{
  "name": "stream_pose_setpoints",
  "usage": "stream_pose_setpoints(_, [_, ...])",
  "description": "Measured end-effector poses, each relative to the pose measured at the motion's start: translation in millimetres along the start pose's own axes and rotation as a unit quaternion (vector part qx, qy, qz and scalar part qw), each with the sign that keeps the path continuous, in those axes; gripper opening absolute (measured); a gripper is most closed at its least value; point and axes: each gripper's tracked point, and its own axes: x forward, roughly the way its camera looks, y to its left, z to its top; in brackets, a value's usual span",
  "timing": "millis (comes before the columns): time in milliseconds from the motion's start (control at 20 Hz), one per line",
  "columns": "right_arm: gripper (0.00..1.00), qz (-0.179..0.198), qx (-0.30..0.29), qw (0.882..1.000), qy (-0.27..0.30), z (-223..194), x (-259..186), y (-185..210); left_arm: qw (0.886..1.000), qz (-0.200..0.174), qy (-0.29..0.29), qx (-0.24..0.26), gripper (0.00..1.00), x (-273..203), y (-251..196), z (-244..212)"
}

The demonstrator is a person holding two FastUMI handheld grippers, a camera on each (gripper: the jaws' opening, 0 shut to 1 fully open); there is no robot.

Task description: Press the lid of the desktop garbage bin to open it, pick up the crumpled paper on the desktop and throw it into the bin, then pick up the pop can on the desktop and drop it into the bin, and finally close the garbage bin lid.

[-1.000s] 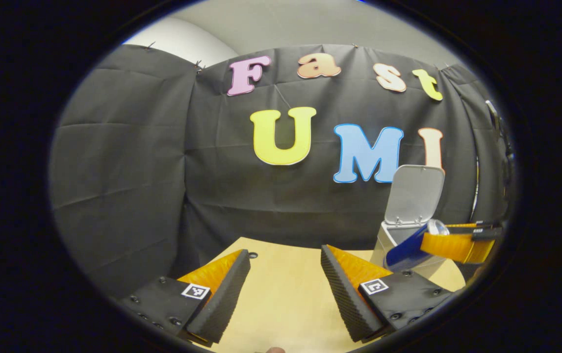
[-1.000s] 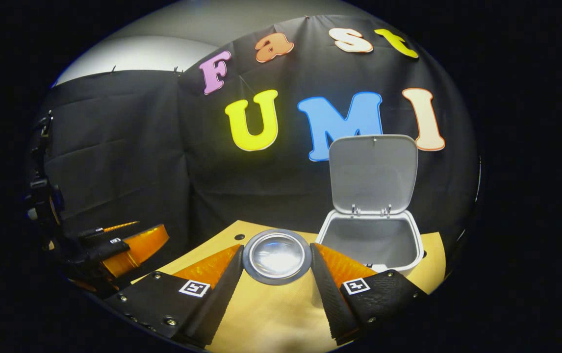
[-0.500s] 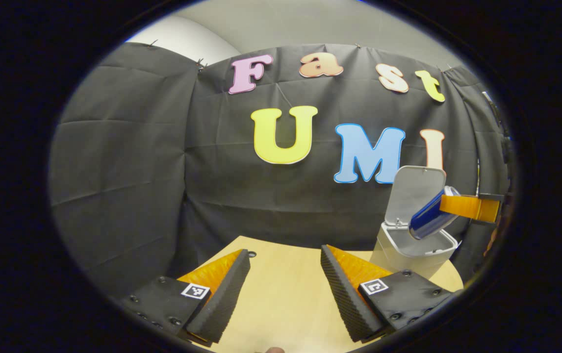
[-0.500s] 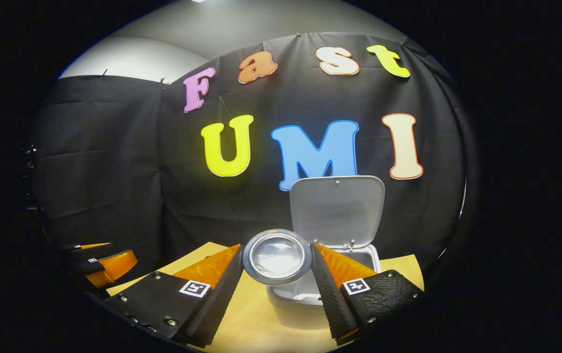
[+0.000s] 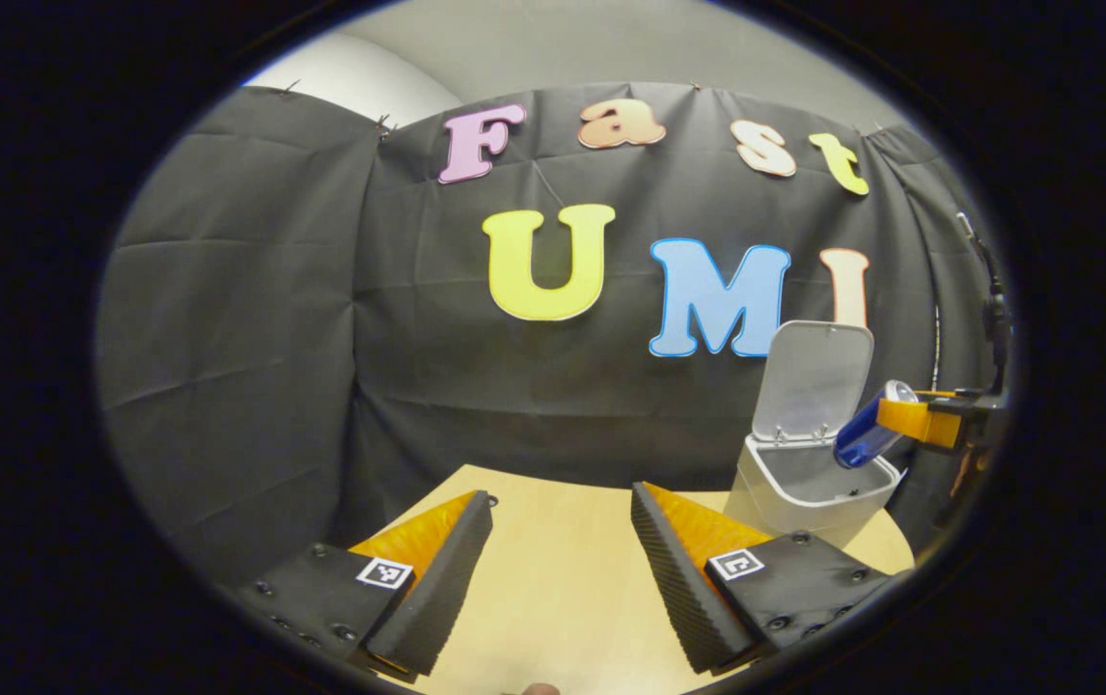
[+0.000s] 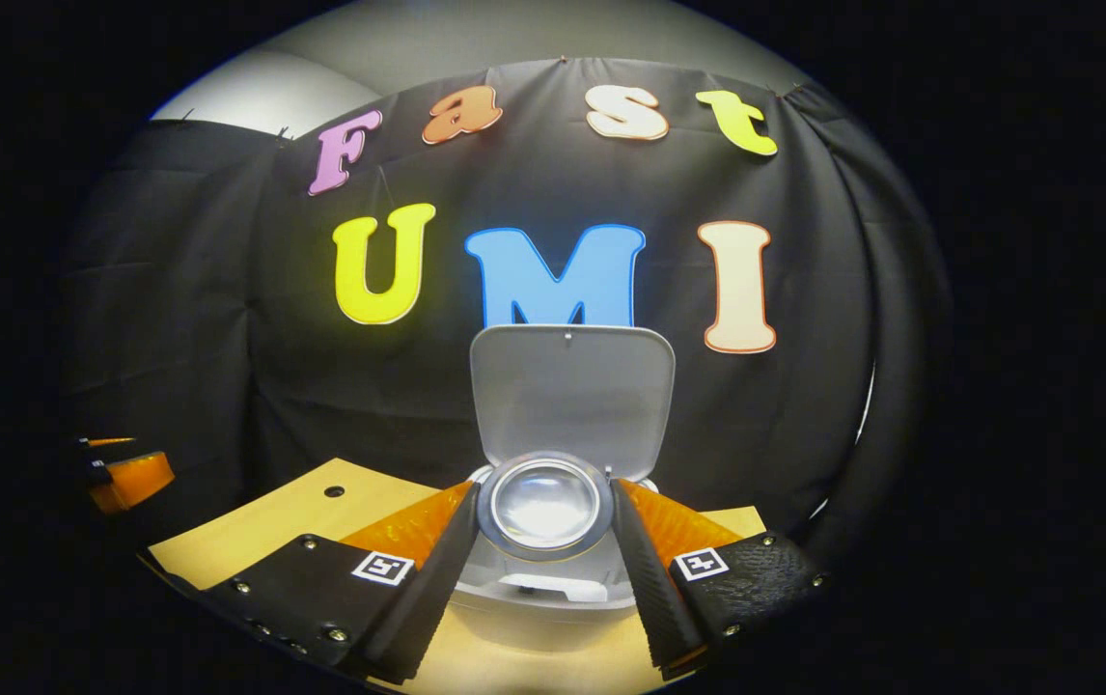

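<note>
A blue pop can (image 5: 864, 436) hangs tilted over the open mouth of the white garbage bin (image 5: 785, 487), held by my right gripper (image 5: 910, 421) at the far right of the left gripper view. In the right gripper view the can's silver end (image 6: 544, 503) sits between both fingers of my right gripper (image 6: 543, 555), shut on it, in front of the bin (image 6: 553, 603). The grey lid (image 6: 572, 396) stands upright behind it. My left gripper (image 5: 561, 565) is open over the wooden table (image 5: 563, 589), with nothing between its fingers. Something white (image 6: 553, 587) lies inside the bin.
The table (image 6: 263, 526) has a small round hole (image 6: 334, 491) near its back edge. My left gripper (image 6: 124, 478) shows at the far left of the right gripper view. Black cloth walls close in behind and to both sides.
My right gripper has carried the can up and across until it is over the bin's opening, centred before the lid. The left gripper has stayed where it was, open.
</note>
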Motion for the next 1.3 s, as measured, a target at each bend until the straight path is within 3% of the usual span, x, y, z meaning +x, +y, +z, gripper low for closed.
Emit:
stream_pose_setpoints(550, [0.84,-0.030,0.033,0.998,0.040,-32.0,3.4,-22.4,1.000,-0.011,0.005,0.008,1.00,5.9,-9.7,-0.2])
stream_pose_setpoints(800, [0.90,-0.032,0.041,0.998,0.042,-33.9,0.7,-23.1,1.000,-0.016,0.005,0.008,1.00,7.4,-11.8,-1.9])
stream_pose_setpoints(1300, [0.90,-0.044,0.055,0.997,0.038,-32.7,-9.1,-29.5,1.000,-0.024,0.005,0.004,1.00,7.5,-14.1,-2.1])
